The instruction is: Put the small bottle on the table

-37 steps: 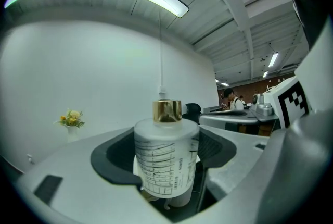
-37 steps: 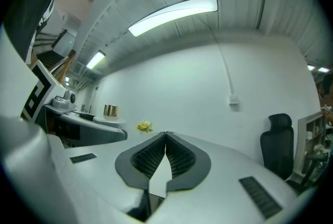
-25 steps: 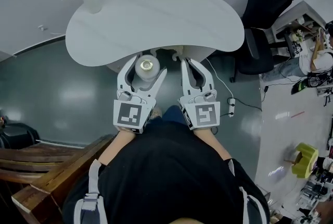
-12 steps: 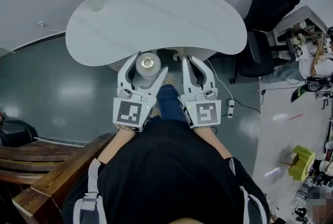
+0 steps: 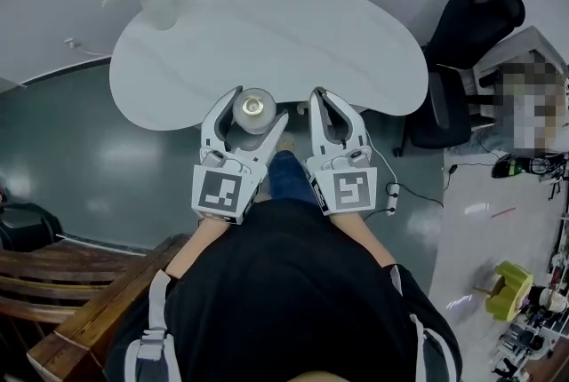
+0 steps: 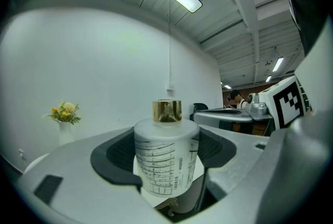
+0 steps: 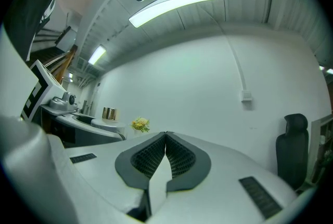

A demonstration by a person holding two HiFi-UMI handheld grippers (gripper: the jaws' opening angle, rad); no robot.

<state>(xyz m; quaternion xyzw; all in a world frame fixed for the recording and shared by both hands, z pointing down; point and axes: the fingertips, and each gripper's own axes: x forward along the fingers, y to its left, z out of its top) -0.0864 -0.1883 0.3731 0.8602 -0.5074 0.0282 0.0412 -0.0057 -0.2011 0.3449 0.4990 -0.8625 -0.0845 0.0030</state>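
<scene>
The small bottle (image 6: 165,163) wears a white label (image 6: 156,168) with a line drawing and one short line of print running up its side, too small to read with certainty. The marker cube (image 5: 220,194) on the left claw (image 5: 257,107) and its twin on the right claw (image 5: 317,96) show only black-and-white square patterns.

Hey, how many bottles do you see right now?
1. The small bottle stands upright in the left claw, by the table's near edge. The right claw is shut and empty. The clutter at far right is too small to check.
</scene>
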